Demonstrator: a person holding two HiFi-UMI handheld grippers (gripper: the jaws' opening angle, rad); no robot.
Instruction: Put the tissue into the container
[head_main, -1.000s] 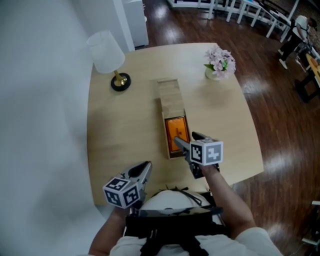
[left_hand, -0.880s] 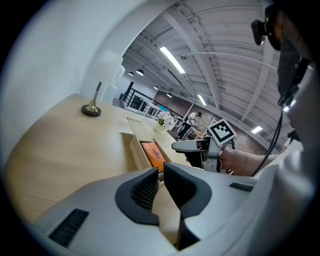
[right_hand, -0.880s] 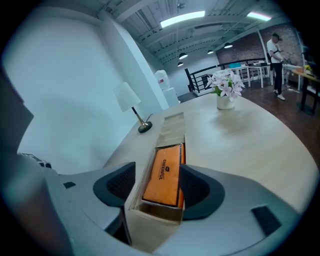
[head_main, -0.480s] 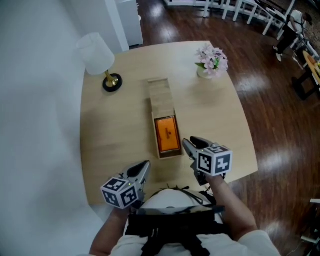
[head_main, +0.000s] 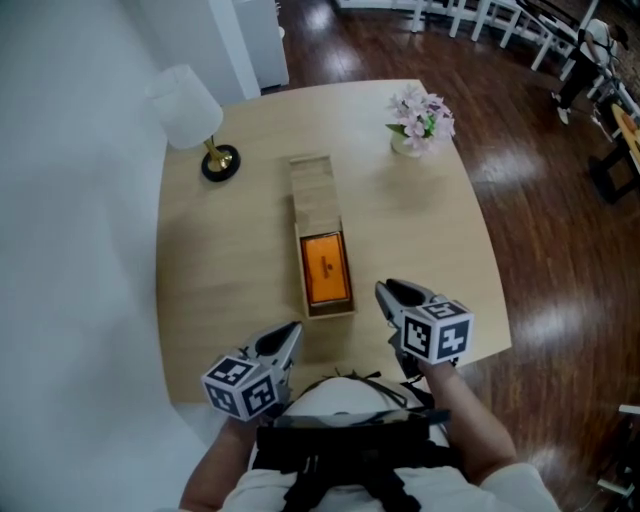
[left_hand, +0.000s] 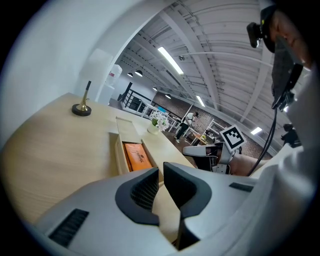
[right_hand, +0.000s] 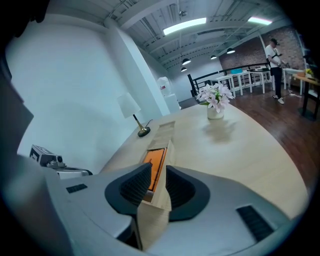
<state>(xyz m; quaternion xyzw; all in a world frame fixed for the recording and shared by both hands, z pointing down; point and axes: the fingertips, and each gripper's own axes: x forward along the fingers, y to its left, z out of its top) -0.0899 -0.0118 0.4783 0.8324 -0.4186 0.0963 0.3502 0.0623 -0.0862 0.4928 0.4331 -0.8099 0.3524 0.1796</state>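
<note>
A long wooden container (head_main: 312, 180) lies in the middle of the table, its lid slid toward the far end. The orange tissue pack (head_main: 326, 268) lies inside its open near half and also shows in the left gripper view (left_hand: 137, 156) and the right gripper view (right_hand: 156, 165). My right gripper (head_main: 385, 290) hovers just right of the container's near end. Its jaws have just been closing and keep a narrow gap with nothing between them. My left gripper (head_main: 292, 332) stays near the table's front edge, left of the container. Its jaws have just closed to a slit, empty.
A white-shaded lamp on a round dark base (head_main: 185, 105) stands at the far left of the table. A small vase of pink flowers (head_main: 420, 120) stands at the far right. Dark wooden floor surrounds the table (head_main: 230, 270), with white chairs farther back.
My right gripper has drawn back from over the container's near end toward the front edge, and its jaws have narrowed. The tissue pack stays in the container. My left gripper has barely shifted.
</note>
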